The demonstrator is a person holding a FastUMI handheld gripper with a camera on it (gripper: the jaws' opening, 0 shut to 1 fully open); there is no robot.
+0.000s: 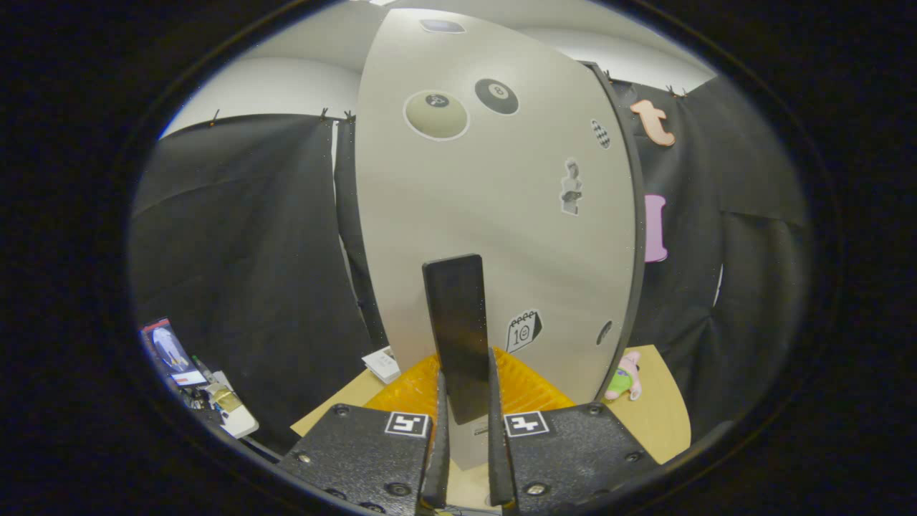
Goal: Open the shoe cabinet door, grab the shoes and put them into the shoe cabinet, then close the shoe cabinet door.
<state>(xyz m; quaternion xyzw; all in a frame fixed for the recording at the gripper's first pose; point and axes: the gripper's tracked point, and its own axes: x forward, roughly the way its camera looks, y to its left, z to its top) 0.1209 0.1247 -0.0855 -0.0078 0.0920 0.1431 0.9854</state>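
Tabletop (663, 423) cabinet door's (494, 215) dark handle (458, 330) sits gripped between fingers (438, 430).

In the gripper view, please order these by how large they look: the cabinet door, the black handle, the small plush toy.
1. Cabinet door, by far the largest.
2. Black handle, with the gripper shut on it; being nearest the camera enlarges it.
3. Plush toy on the table, smallest, but it lies farther back.

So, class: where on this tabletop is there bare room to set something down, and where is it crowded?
Bare wood lies right of the cabinet door, around the plush toy. It is crowded ahead: the gripper is shut on the door's black handle over the orange mat.
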